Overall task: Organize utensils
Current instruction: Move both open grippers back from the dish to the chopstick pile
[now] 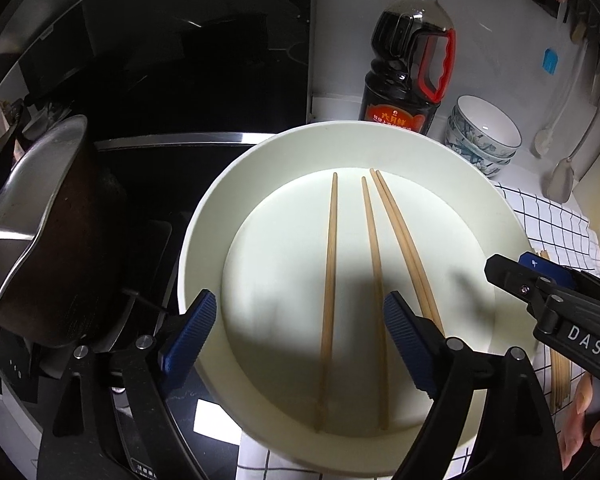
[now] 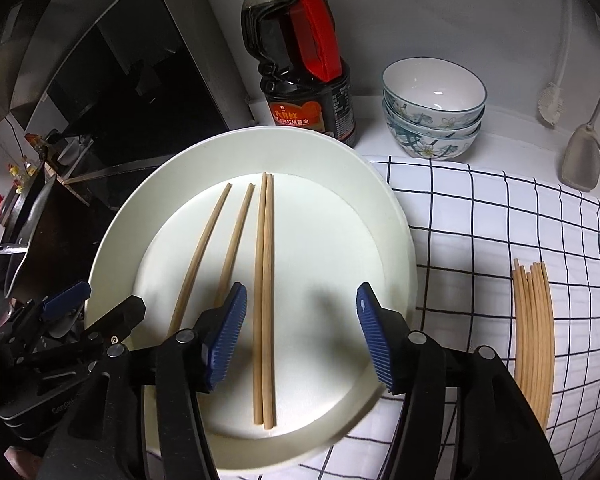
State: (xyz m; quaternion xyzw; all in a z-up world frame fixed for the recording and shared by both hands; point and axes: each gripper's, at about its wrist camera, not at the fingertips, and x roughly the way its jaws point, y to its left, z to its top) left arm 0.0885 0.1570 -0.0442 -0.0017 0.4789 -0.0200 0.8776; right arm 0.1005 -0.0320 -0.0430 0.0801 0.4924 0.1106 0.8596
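1. A white plate [image 2: 384, 216] sits on the table, partly on a white cloth with a black grid [image 2: 500, 216].
2. Four wooden chopsticks [image 2: 265, 280] lie on the plate: two touching side by side, two slightly apart to their left.
3. The left tool [image 1: 300, 344] hovers over the plate, released, jaws wide, nothing between the pads.
4. The right tool [image 2: 300, 336] hovers too, released; the paired chopsticks lie below its gap, seemingly untouched.
5. A bundle of chopsticks [image 2: 534, 332] rests on the cloth, right of the plate.
6. Behind stand a soy sauce bottle [image 2: 304, 64] and stacked floral bowls [image 2: 434, 116].
7. A dark pot [image 1: 48, 240] sits left of the plate.
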